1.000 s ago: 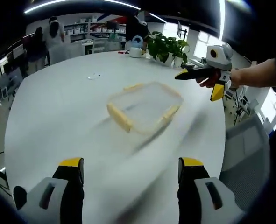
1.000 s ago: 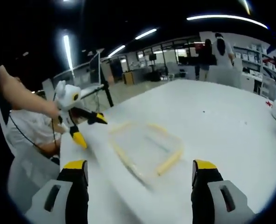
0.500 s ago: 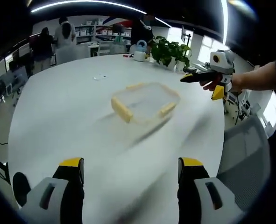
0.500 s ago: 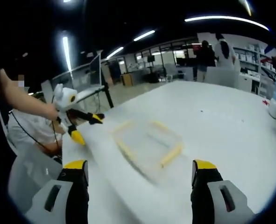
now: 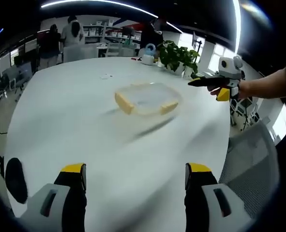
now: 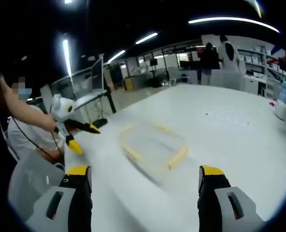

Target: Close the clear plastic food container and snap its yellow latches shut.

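Container (image 5: pixel 146 98): on white table (image 5: pixel 75 125), yellow latches (image 5: pixel 124 103) visible.
Left gripper (image 5: pixel 135 181): jaws wide, well short of container.
Right gripper (image 6: pixel 145 183): jaws wide, empty.

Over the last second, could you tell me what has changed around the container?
Both grippers have drawn back: the container looks farther off in the left gripper view, and the right gripper there and the left gripper in the right gripper view sit farther from it. Nothing was grasped or released. The container stayed on the table, both grippers open.
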`<state>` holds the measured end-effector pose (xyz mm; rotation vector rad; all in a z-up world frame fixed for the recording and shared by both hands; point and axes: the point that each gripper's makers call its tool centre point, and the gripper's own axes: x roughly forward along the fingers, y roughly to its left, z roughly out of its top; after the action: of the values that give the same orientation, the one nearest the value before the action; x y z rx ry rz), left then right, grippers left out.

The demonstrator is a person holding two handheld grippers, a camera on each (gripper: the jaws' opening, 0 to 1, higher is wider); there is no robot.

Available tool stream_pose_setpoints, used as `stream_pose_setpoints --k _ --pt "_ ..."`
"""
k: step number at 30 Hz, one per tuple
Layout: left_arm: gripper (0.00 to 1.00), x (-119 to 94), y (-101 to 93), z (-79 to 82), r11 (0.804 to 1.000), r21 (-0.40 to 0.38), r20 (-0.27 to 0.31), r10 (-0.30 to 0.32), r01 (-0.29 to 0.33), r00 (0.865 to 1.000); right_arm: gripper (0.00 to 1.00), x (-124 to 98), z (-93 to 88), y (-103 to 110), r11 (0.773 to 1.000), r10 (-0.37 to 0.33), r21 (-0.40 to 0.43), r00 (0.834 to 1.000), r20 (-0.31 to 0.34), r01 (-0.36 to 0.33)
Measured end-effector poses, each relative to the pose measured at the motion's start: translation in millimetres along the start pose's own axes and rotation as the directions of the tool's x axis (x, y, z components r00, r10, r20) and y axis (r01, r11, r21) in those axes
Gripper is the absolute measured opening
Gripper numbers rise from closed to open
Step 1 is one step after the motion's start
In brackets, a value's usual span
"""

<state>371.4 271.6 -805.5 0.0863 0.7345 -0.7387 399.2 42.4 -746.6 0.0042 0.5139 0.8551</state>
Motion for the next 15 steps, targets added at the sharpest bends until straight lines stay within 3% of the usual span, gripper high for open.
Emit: stream_pose_setpoints --k 15 --pt "0.84 -11.2 -2.0 -0.1 0.996 -0.087 0.075 0.010 -0.004 0.997 0.94 -18.3 -3.1 -2.0 0.997 -0.051 0.057 0.996 0.067 0.047"
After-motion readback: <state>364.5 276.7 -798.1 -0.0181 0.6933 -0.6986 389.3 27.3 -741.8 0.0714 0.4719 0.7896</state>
